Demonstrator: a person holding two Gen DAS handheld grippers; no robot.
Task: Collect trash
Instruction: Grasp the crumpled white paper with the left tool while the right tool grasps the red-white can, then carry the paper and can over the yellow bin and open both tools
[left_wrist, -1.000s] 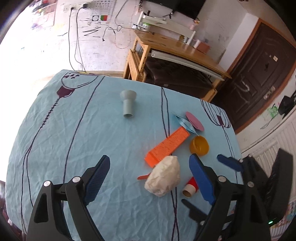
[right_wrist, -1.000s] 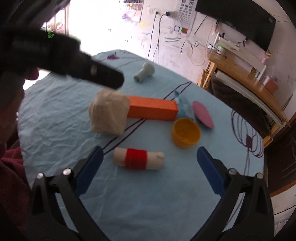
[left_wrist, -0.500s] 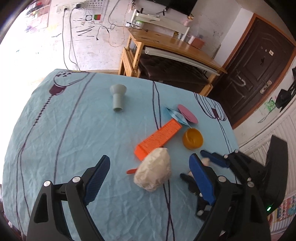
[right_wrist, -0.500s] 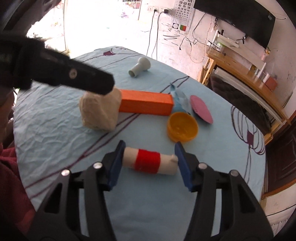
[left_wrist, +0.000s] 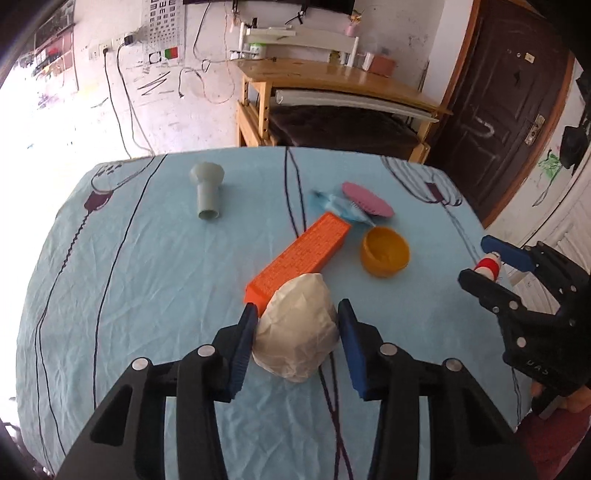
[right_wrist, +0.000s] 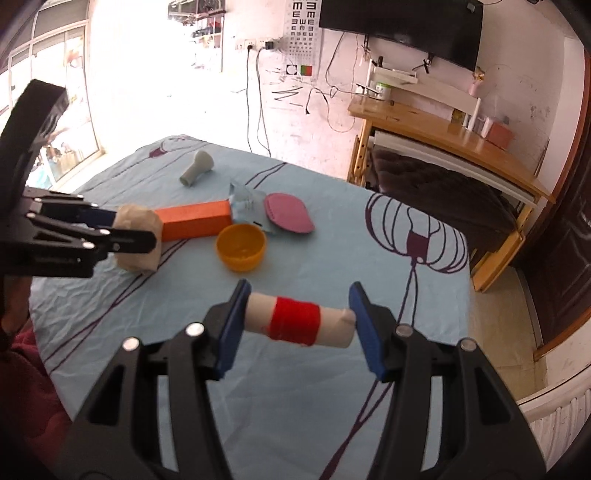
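Observation:
A crumpled white paper ball (left_wrist: 295, 332) lies on the light blue tablecloth (left_wrist: 129, 295), against the near end of an orange box (left_wrist: 299, 258). My left gripper (left_wrist: 297, 308) straddles the ball, its jaws closing, and both blue pads touch the ball's sides. The right wrist view shows that left gripper (right_wrist: 135, 229) around the ball (right_wrist: 138, 258). My right gripper (right_wrist: 299, 291) is shut on a cardboard roll wound with red thread (right_wrist: 295, 321), gripped by its two ends and held above the cloth. From the left wrist view, the right gripper (left_wrist: 478, 260) and the roll (left_wrist: 487, 264) hang at the table's right edge.
A yellow bowl (left_wrist: 384, 251), a pink disc (left_wrist: 365, 199) and a blue wrapper (left_wrist: 332, 203) lie beyond the orange box. A grey funnel-shaped piece (left_wrist: 207, 192) lies at the far left. A wooden desk (left_wrist: 332, 77) and a dark door (left_wrist: 498, 110) stand behind the table.
My left gripper moved in over the paper ball and its jaws narrowed onto it. My right gripper closed on the red-wound roll and carried it up and to the right.

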